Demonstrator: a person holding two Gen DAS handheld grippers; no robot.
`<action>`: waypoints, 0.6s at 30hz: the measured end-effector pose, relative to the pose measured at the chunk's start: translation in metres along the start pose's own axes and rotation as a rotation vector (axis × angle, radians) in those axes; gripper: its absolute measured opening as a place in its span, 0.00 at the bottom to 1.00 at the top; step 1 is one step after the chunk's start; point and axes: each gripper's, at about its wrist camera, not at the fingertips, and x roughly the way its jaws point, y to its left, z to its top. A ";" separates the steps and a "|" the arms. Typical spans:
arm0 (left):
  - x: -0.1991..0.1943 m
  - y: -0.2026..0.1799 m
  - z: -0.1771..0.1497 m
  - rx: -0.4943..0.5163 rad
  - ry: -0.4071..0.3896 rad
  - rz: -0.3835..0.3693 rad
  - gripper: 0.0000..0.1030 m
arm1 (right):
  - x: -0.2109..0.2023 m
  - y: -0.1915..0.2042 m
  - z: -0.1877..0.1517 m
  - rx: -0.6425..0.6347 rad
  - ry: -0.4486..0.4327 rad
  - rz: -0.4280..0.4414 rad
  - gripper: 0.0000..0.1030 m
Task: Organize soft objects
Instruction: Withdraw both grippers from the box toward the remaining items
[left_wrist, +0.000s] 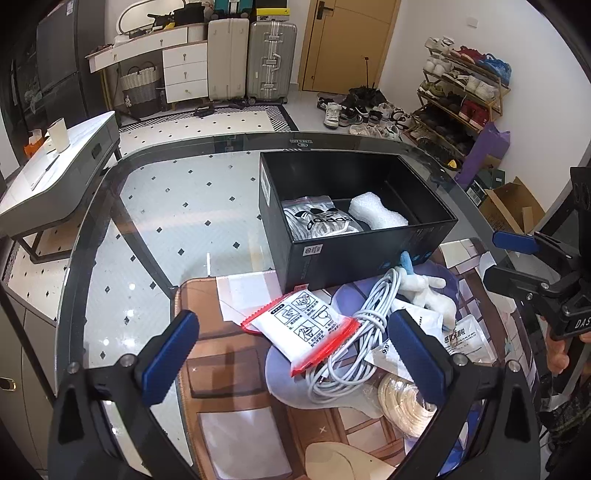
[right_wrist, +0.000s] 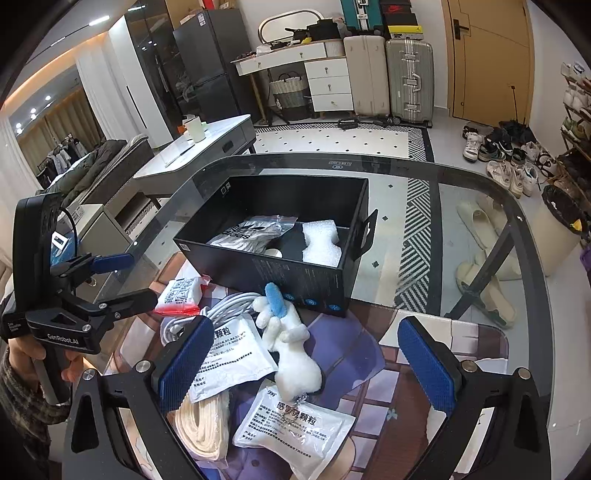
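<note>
My left gripper (left_wrist: 291, 354) hangs wide open, empty, above the red-edged sachet (left_wrist: 303, 326) and the coiled white cable (left_wrist: 354, 347) beside it. My right gripper (right_wrist: 306, 363) is also spread wide, holding nothing, over the white plush toy (right_wrist: 291, 350) and two white medicine packets (right_wrist: 295, 428). A cream rope coil (right_wrist: 203, 432) lies near my right gripper's left finger. All rest on the printed mat (right_wrist: 406, 387). Beyond stands the black box (right_wrist: 295, 273) on the glass table (left_wrist: 155, 221), containing an adidas bag (right_wrist: 251, 232) and white foam (right_wrist: 321, 240).

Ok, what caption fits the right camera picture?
Open right gripper above a white plush toy beside a black box.
</note>
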 end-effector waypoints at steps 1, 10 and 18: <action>0.001 0.000 0.000 -0.003 0.004 -0.002 1.00 | 0.002 0.000 0.000 -0.002 0.003 0.000 0.98; 0.017 -0.002 0.000 -0.015 0.038 -0.010 1.00 | 0.019 0.001 -0.005 -0.032 0.037 -0.008 0.98; 0.026 0.000 0.003 -0.050 0.055 -0.028 1.00 | 0.033 0.000 -0.005 -0.032 0.060 0.000 0.98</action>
